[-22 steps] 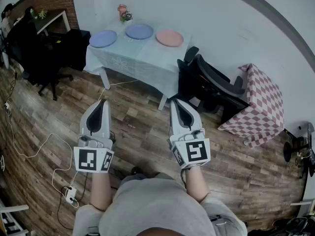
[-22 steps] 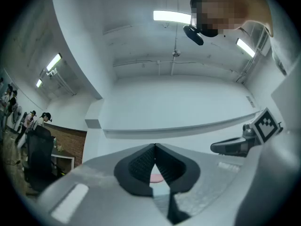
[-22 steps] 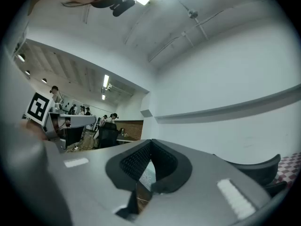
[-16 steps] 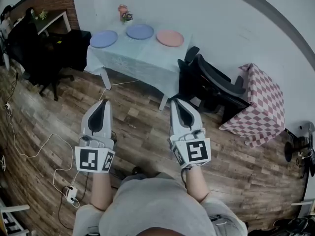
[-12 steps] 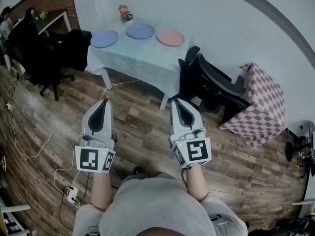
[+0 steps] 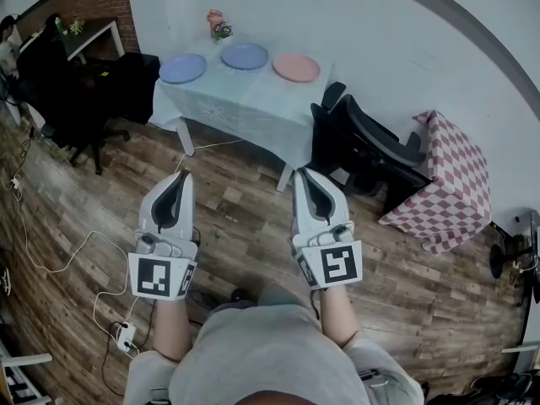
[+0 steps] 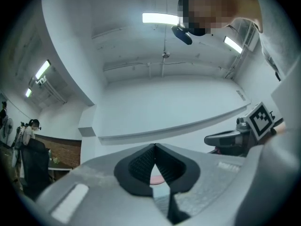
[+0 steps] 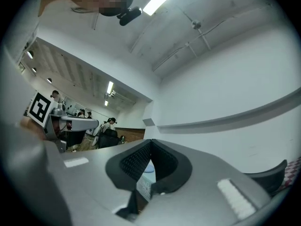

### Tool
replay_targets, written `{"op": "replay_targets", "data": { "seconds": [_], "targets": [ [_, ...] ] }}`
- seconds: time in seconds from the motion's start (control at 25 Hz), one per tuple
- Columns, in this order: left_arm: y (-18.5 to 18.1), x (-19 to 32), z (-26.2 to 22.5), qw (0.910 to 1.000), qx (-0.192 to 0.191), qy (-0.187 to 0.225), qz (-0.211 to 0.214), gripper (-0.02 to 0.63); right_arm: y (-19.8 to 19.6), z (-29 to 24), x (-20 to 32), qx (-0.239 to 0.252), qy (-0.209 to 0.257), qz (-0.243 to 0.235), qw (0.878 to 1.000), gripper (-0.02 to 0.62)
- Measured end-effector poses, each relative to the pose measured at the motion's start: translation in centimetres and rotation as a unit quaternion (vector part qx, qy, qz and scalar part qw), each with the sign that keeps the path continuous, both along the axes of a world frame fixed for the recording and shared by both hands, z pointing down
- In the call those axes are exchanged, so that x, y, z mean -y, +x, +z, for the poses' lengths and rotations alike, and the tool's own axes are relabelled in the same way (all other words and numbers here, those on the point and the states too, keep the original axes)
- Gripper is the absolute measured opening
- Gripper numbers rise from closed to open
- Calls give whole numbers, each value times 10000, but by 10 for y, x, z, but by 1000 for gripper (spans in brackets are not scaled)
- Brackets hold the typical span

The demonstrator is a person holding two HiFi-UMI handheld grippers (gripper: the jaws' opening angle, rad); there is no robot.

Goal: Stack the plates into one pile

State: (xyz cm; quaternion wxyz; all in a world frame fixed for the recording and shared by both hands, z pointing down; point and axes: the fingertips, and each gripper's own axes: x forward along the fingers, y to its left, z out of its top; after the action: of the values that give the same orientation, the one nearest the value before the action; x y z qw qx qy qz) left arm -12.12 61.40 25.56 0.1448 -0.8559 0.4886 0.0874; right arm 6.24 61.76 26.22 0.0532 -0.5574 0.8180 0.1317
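Three round, shallow plates lie in a row on the table [image 6: 253, 112]. Each lies flat on the pale cloth, side by side and apart from its neighbour. We see the left plate [image 6: 182, 68] and the middle plate [image 6: 245, 56] in lavender-blue, and the pink plate [image 6: 296, 67] at the right end. All three are plain, with a slightly raised rim.

At the table's far edge, behind the left and middle plates, stands a small pink pot [image 6: 213, 16]. Some greenery shows at it, but we cannot tell whether it sits in the pot or just beside it.

We hold the left gripper [image 6: 183, 176] and the right gripper [image 6: 302, 173] level with each other over the wood floor [image 6: 245, 226]. Both point toward the table and are well apart from the plates. Each gripper's fingers are pressed together tip to tip, with nothing between them.

In the left gripper view, the pink plate shows far off through the gap below the closed tips. In the right gripper view, a blue plate shows the same way.

A black chair [image 6: 363, 146] stands just beside the table's right corner.
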Motion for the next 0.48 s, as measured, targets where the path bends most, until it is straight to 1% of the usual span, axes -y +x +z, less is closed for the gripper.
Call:
{"op": "replay_targets", "data": {
  "seconds": [0.16,0.24,0.36,0.48],
  "targets": [
    [2,2,1,9999,55,46,73,5,-6,9,3,259,-213,-147,9993,2],
    [3,7,2,10000,-26,11,89,5,-6,13,8,236,-283,-130,9992,2],
    [4,22,6,9999,-135,-59,77,5,0,15,22,140,-220,-5,9997,2],
    [6,43,9,9999,-75,-121,-5,5,9,13,46,191,-198,81,9996,2]
  ]
}}
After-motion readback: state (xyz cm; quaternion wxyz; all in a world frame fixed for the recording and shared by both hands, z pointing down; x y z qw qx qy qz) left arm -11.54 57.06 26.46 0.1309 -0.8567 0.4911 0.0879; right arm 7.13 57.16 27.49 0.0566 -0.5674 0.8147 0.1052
